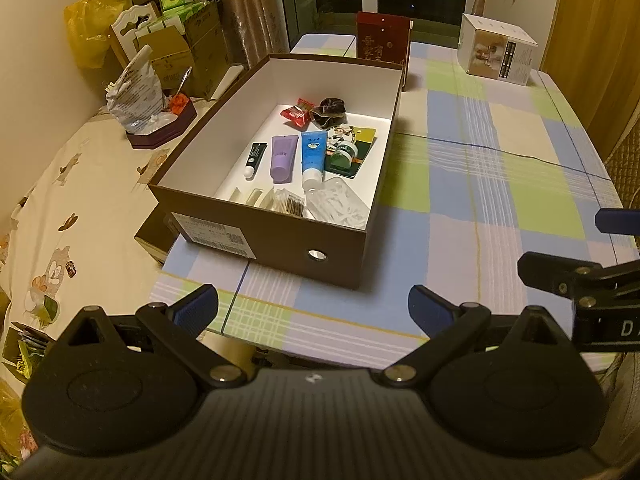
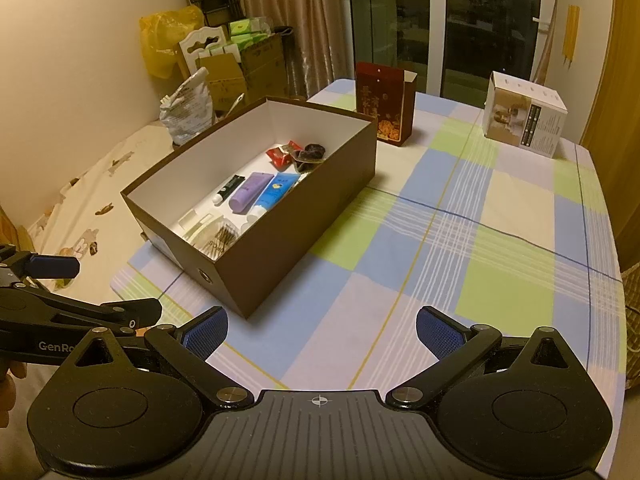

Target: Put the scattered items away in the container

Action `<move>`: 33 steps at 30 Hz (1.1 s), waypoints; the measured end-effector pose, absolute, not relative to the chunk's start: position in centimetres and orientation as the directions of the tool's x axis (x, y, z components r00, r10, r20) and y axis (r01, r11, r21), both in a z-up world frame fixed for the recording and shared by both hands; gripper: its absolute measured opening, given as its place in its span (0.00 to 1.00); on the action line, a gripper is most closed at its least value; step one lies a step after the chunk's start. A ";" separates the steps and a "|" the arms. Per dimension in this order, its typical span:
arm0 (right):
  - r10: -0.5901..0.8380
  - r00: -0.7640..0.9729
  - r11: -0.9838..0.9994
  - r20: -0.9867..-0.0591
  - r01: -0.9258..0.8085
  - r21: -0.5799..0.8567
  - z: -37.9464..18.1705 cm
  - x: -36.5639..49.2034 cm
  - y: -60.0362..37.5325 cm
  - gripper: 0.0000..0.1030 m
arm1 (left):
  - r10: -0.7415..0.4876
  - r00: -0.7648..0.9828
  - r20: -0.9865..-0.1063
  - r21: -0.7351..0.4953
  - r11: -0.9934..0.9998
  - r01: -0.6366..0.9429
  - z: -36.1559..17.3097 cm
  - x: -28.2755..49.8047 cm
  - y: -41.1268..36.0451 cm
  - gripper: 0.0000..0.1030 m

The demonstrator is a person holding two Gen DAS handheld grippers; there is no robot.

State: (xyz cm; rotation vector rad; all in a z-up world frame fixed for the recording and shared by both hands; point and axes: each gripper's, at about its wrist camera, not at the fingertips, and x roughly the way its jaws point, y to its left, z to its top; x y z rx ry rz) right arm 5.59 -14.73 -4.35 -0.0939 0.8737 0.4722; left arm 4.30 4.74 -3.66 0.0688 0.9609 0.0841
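A brown shoebox [image 1: 280,236] [image 2: 280,252] with a white inside stands on the checked tablecloth. In it lie a purple tube [image 1: 283,158] [image 2: 250,192], a blue tube [image 1: 313,156] [image 2: 276,190], a small black tube [image 1: 255,158], red sachets [image 1: 296,114] [image 2: 280,154], a dark scrunchie [image 1: 328,110], a green jar on a card [image 1: 344,152], cotton swabs [image 1: 288,204] [image 2: 218,240] and a clear packet [image 1: 340,204]. My left gripper [image 1: 312,308] is open and empty, held short of the box's near end. My right gripper [image 2: 320,330] is open and empty over the cloth, right of the box.
A dark red carton [image 1: 382,44] [image 2: 384,104] and a white printed box [image 1: 498,50] [image 2: 524,114] stand at the table's far side. To the left, a bed with a cartoon sheet [image 1: 60,216], a crumpled bag [image 1: 136,96], cardboard boxes [image 1: 188,52]. Checked cloth [image 2: 480,240] lies bare on the right.
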 end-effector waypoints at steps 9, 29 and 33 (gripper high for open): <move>0.358 0.545 0.894 -0.758 -0.435 0.110 -4.4 5.5 -14.7 1.00 | 0.104 0.569 -0.816 0.099 0.994 -0.039 -3.7 4.3 4.7 0.97; 0.350 0.552 0.900 -0.757 -0.423 0.107 -4.4 5.3 -15.4 1.00 | 0.118 0.575 -0.809 0.122 0.992 -0.033 -3.8 4.5 3.9 0.97; 0.350 0.553 0.900 -0.756 -0.421 0.108 -4.4 5.3 -15.4 1.00 | 0.117 0.576 -0.809 0.122 0.992 -0.030 -3.8 4.4 3.9 0.97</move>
